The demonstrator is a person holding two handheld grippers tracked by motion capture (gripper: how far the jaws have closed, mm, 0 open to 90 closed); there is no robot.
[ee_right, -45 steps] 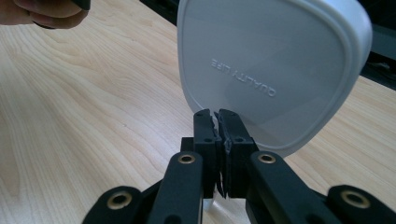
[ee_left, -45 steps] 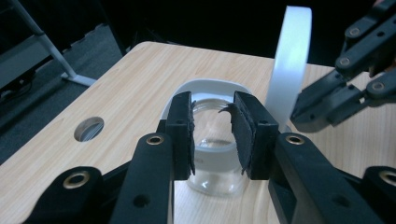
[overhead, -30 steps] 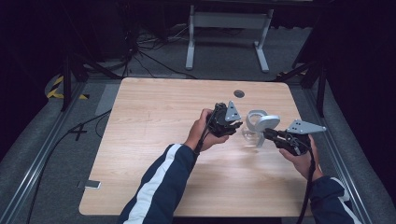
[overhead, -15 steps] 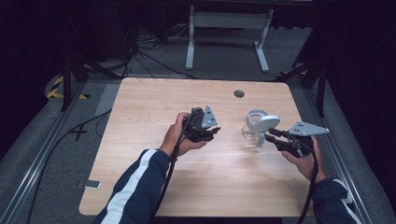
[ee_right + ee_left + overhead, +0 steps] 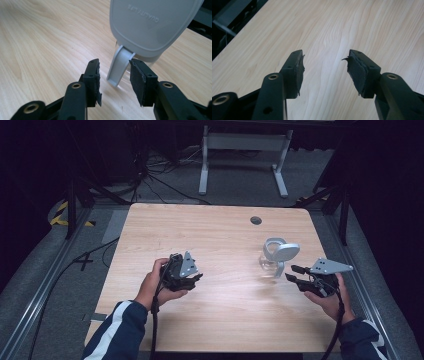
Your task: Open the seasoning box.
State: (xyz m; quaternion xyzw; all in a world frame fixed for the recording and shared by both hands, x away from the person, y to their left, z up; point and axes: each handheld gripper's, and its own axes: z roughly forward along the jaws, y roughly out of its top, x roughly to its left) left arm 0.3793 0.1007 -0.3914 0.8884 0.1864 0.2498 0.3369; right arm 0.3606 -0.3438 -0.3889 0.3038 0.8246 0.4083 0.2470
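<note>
Left gripper (image 5: 196, 279) low over table, jaws just opening, empty; right gripper (image 5: 294, 274) jaws just opening.

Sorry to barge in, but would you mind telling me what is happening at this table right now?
A person holds a gripper in each hand at a wooden table. The right gripper has just been opening, its pads off the grey handle of a clear, grey-lidded jug that stands upright. The left gripper has pulled away to the left; it too has just been opening, with bare wood between its jaws.

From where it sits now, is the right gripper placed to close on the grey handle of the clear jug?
Probably yes: the right gripper has its open jaws either side of the jug's grey handle, and nothing sits between.
</note>
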